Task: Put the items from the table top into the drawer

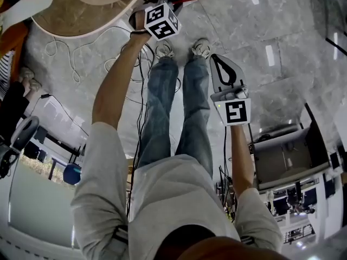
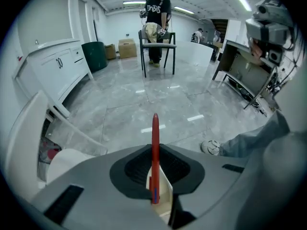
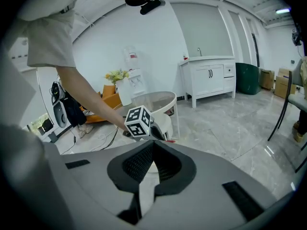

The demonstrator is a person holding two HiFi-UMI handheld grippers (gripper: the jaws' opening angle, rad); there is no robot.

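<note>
A thin red pen (image 2: 155, 152) stands upright between the jaws of my left gripper (image 2: 154, 150), which is shut on it. In the head view that gripper (image 1: 172, 0) hangs just right of the round table (image 1: 59, 23), with the red pen (image 1: 188, 0) sticking out to the right. My right gripper (image 1: 213, 56) is lower right, over the floor beside the person's legs, its jaws closed with nothing between them. The right gripper view looks past those empty jaws (image 3: 152, 143) at the left gripper's marker cube (image 3: 139, 122), the pen's tip (image 3: 171, 140) and the table (image 3: 156, 101). I cannot make out a drawer.
Cables (image 1: 65, 53) loop over the grey marble floor under the table. A white cabinet (image 3: 211, 78) stands by the far wall. Another person stands by a dark chair (image 2: 157, 42), with a green bin (image 2: 93, 55) to its left and a desk (image 2: 240, 66) to its right.
</note>
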